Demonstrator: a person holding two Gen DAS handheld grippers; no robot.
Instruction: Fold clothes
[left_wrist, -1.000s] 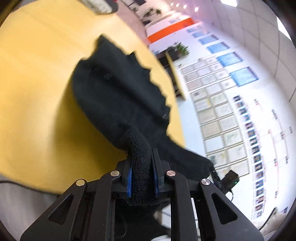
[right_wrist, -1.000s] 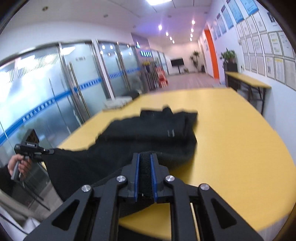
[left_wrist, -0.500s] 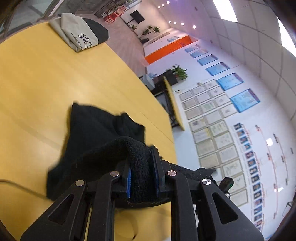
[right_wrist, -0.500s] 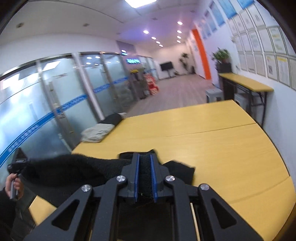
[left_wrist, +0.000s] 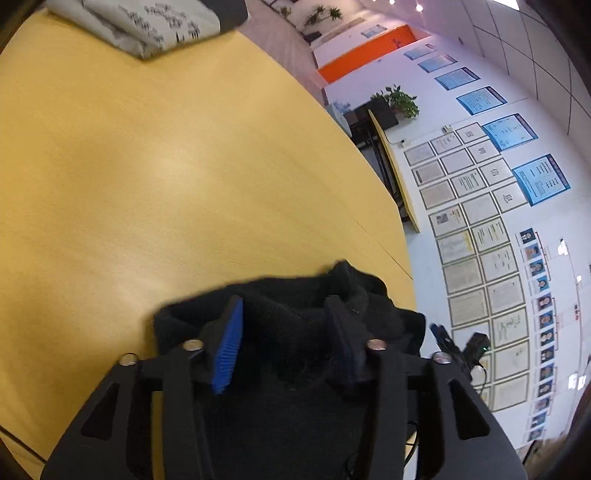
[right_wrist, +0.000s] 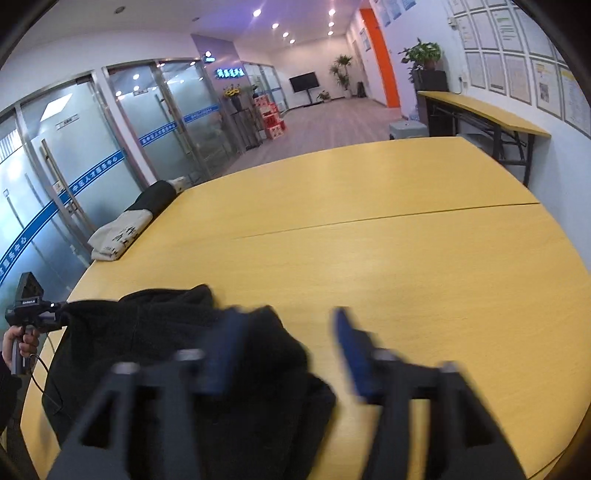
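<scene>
Black fleece garment (left_wrist: 295, 325): bunched in a heap at the near edge of the yellow table (left_wrist: 147, 166), lying directly under and between the left gripper's fingers; from the right wrist view (right_wrist: 155, 332) it spreads ahead and to the left of the right gripper
Left gripper (left_wrist: 284, 339): released, jaws spread wide with the fleece loose in the gap; the blue pad (left_wrist: 227, 350) on the left finger is bare, the right finger is partly sunk in fabric; the tool points forward and down across the table
Right gripper (right_wrist: 288, 350): released, jaws wide apart, blurred; its left finger overlaps the fleece, its right finger is over bare wood; the tool points forward and slightly down along the table
Left hand (right_wrist: 18, 341): seen from the right wrist view at the far left, fist wrapped round the upright handle of the left gripper, level with the table edge, a thin cable hanging beneath it
Folded pale garment (right_wrist: 118, 236): resting at the table's far left edge, well apart from both grippers, with a dark item just behind it
Surroundings: glass doors on the left, framed papers (left_wrist: 469, 236) on the wall to the right
</scene>
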